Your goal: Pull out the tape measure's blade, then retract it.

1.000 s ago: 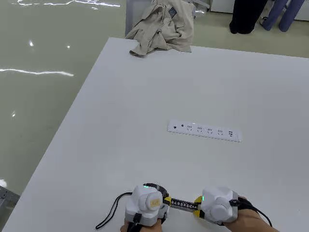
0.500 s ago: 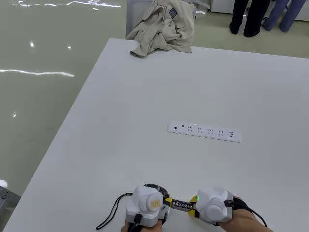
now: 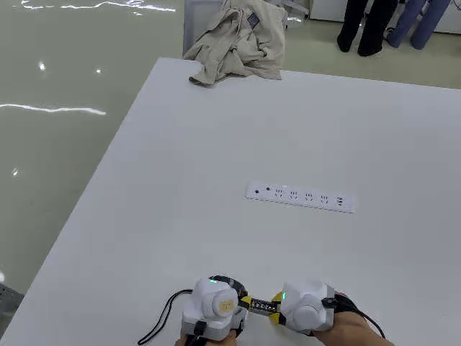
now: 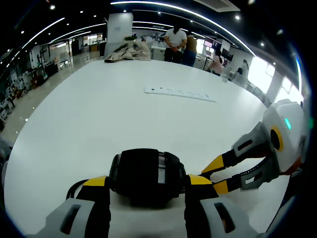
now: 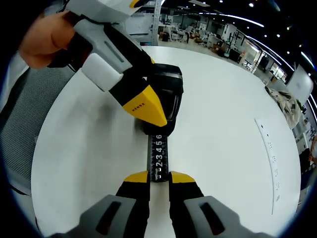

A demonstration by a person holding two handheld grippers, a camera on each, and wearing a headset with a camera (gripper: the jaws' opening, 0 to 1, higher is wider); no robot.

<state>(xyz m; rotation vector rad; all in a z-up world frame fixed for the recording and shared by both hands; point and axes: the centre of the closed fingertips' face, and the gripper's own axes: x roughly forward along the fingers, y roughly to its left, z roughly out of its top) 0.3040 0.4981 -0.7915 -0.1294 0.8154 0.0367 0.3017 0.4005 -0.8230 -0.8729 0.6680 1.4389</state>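
White desk (image 3: pixel 216 144), near edge: the left tongs (image 4: pixel 147 181) clamp the tape measure (image 4: pixel 143 166) by its sides, and the right tongs (image 5: pixel 159 177) pinch the blade (image 5: pixel 158 151) at its tip. The body looks rigid; the thin, springy blade probably needs a flat, firm hold.

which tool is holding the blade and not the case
The right tool, shut on the black numbered blade; the left tool grips the black tape measure case instead.

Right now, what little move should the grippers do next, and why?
Probably ease the right gripper the last bit toward the tape measure that the left gripper clamps. Only a short stretch of blade is out, and the gap has shrunk since a second ago, so it looks like retracting.
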